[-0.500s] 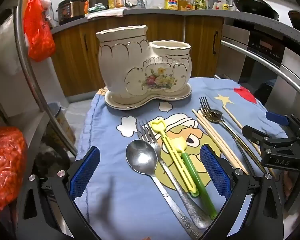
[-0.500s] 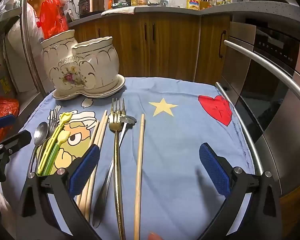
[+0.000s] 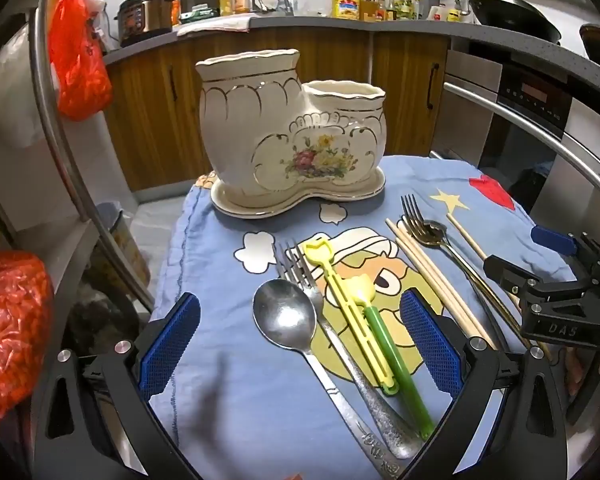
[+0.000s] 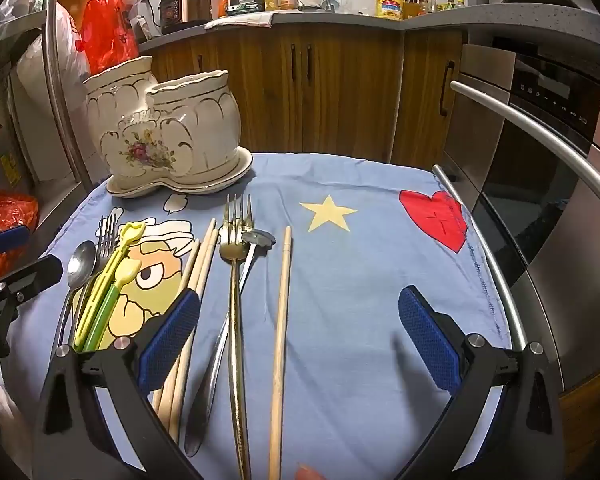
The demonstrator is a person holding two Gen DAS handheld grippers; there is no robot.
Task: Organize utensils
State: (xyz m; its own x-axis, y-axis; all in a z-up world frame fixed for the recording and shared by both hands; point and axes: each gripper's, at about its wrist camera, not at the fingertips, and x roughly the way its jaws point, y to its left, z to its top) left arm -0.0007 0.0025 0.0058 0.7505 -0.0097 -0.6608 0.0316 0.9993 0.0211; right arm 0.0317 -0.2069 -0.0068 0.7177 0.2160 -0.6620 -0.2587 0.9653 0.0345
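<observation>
I am working in a kitchen with wooden cabinets and an oven at my right, over a blue cartoon-print cloth (image 4: 360, 280) spread on a small table. The ceramic utensil holder (image 3: 292, 148), with its 2 compartments both looking empty, is standing on its saucer at the far left of the cloth. Compared with half a second ago almost nothing is changing: both views are matching the earlier ones, no utensil is shifting, and I am only holding position, so I judge the sorting is not yet begun. My left gripper (image 3: 300, 340) is hovering with its jaws wide apart around the steel spoon (image 3: 286, 314), the steel fork (image 3: 300, 268), the yellow toy shovel (image 3: 340, 288) and the green-handled one (image 3: 396, 364) beside it. My right gripper (image 4: 300, 340) is also gaping, gripping nothing, framing the gold fork (image 4: 234, 272), a dark spoon (image 4: 256, 238) lying under it, and a single chopstick (image 4: 282, 320), with 3 more chopsticks (image 4: 202, 264) just left of my left finger. Nothing is being touched yet.
</observation>
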